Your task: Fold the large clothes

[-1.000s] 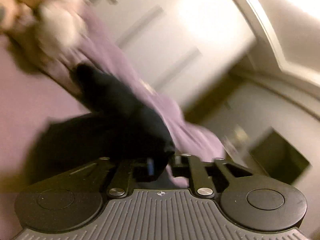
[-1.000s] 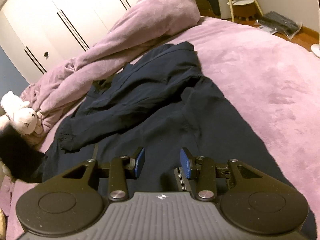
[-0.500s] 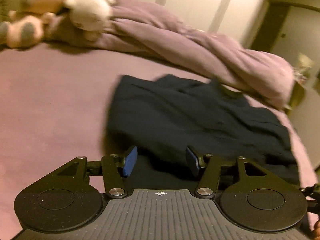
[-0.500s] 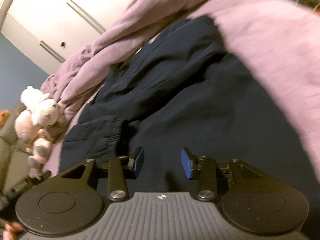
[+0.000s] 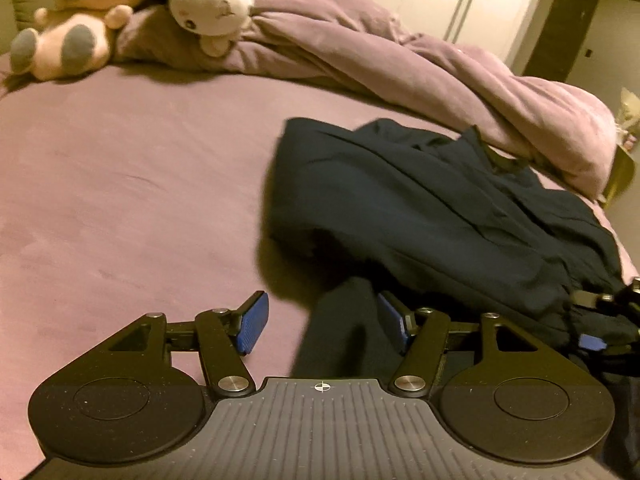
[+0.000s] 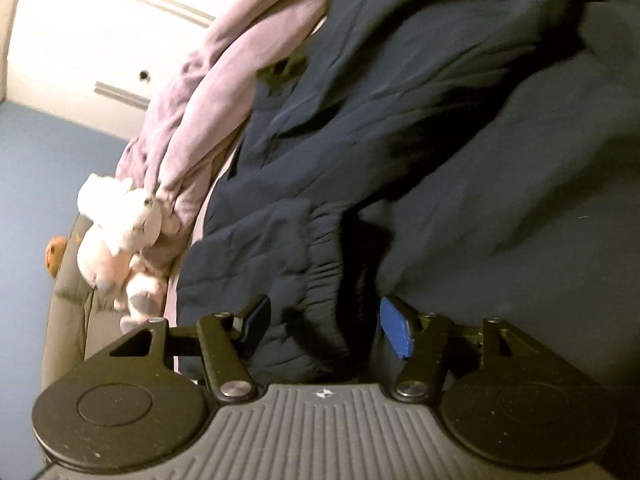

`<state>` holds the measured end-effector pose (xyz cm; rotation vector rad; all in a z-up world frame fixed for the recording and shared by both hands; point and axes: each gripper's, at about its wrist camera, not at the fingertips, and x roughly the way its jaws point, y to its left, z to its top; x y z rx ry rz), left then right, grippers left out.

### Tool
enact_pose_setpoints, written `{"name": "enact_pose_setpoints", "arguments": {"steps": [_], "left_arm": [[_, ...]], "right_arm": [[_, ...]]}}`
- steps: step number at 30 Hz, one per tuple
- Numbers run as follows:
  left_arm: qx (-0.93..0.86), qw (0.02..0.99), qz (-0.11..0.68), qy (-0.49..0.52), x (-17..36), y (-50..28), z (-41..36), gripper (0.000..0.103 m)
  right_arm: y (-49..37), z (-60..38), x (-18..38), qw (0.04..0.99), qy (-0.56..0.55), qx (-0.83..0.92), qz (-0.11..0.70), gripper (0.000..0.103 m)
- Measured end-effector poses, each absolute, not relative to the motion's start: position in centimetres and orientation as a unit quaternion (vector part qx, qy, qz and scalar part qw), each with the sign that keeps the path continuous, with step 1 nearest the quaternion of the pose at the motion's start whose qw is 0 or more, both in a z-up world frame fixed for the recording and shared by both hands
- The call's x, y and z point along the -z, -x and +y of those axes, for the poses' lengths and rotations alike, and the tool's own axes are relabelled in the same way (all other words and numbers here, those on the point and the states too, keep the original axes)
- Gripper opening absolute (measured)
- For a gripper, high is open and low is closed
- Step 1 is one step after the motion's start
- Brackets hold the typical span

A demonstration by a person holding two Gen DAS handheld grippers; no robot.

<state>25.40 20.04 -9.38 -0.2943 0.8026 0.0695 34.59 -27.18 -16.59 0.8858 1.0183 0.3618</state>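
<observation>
**Both claws let go of the dark garment**

Left wrist view: the left claw [image 5: 320,322] hangs over the near edge of the dark garment [image 5: 420,208], its jaws having just been opening; a strip of cloth lies between the pads [image 5: 252,324] but they do not press it. A second ago this claw was clenched on the cloth and lifted; now the garment lies folded over on the bed [image 5: 120,200], so one fold looks laid. At the far right the right claw [image 5: 600,320] shows.

Right wrist view: the right claw [image 6: 324,326], jaws likewise widened and released, points at a gathered cuff [image 6: 320,248].

Behind: rumpled duvet [image 5: 360,52], plush toys [image 5: 208,0], white wardrobe doors [image 6: 100,40].
</observation>
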Motion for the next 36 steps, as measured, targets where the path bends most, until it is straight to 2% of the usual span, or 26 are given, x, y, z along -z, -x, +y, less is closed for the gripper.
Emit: {"name": "enact_pose_setpoints", "arguments": {"steps": [3, 4, 6, 8, 9, 15, 18, 22, 26, 29, 30, 31, 33, 36], "left_arm": [[-0.025, 0.908, 0.396, 0.137, 9.9, -25.9, 18.8, 0.066], [-0.023, 0.906, 0.4, 0.134, 10.1, -26.0, 18.4, 0.066], [-0.022, 0.906, 0.404, 0.126, 10.4, -26.3, 17.8, 0.066], [-0.023, 0.906, 0.407, 0.115, 10.6, -26.7, 17.2, 0.066], [-0.026, 0.906, 0.409, 0.109, 10.6, -27.0, 16.8, 0.066], [-0.041, 0.902, 0.418, 0.102, 11.1, -30.1, 15.5, 0.066], [-0.04, 0.902, 0.418, 0.103, 11.1, -31.7, 15.0, 0.066], [-0.035, 0.899, 0.423, 0.106, 11.6, -33.6, 14.3, 0.067], [-0.038, 0.896, 0.432, 0.097, 12.1, -34.9, 14.3, 0.067], [-0.04, 0.894, 0.435, 0.102, 12.2, -35.2, 14.6, 0.067], [-0.041, 0.892, 0.438, 0.105, 12.3, -35.3, 14.8, 0.067], [-0.041, 0.891, 0.439, 0.107, 12.4, -35.3, 14.9, 0.067], [-0.041, 0.891, 0.44, 0.107, 12.4, -35.3, 15.0, 0.067], [-0.041, 0.89, 0.442, 0.103, 12.4, -35.3, 15.0, 0.067]], "right_arm": [[-35.3, -25.8, 17.3, 0.761, -0.402, -0.177, 0.478, 0.061], [-35.6, -25.6, 17.5, 0.759, -0.407, -0.179, 0.477, 0.052], [-35.9, -25.1, 17.0, 0.765, -0.398, -0.174, 0.475, 0.042], [-36.1, -24.1, 15.3, 0.793, -0.343, -0.179, 0.47, 0.029], [-36.0, -23.6, 14.0, 0.815, -0.308, -0.182, 0.457, 0.013], [-35.6, -23.7, 5.0, 0.904, -0.203, -0.204, 0.315, 0.012], [-36.5, -25.5, 2.7, 0.942, -0.139, -0.15, 0.267, 0.012], [-39.2, -28.9, 4.0, 0.956, -0.097, -0.058, 0.272, 0.012], [-41.5, -33.6, 7.6, 0.931, -0.162, -0.045, 0.326, 0.015], [-41.2, -35.5, 9.7, 0.911, -0.228, -0.046, 0.341, 0.032], [-40.8, -36.0, 10.3, 0.907, -0.24, -0.046, 0.342, 0.045], [-40.0, -36.6, 10.7, 0.904, -0.251, -0.045, 0.344, 0.054], [-39.2, -37.2, 11.8, 0.893, -0.277, -0.053, 0.351, 0.058], [-38.7, -37.7, 13.5, 0.874, -0.319, -0.066, 0.36, 0.058]]}}
